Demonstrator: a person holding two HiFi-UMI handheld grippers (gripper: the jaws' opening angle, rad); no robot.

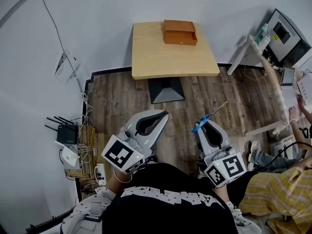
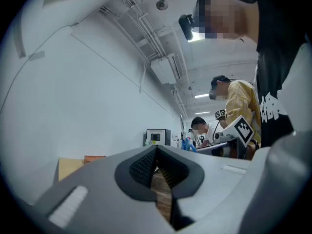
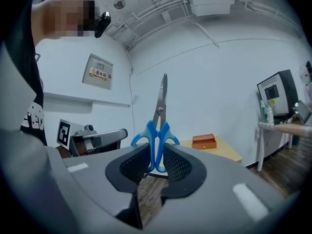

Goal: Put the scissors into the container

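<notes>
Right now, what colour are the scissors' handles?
Blue handles on the scissors, clearest in the right gripper view.

scissors (image 3: 159,112): lower handle loops hidden inside right gripper (image 3: 156,154)
container (image 1: 180,32): on table (image 1: 146,57), inside too small to tell

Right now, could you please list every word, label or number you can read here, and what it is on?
Nothing reads clearly.
Wall sign: red characters, too small to read.
Shirt: white lettering, too blurred to read.
Wall papers: print too small to read.
</notes>
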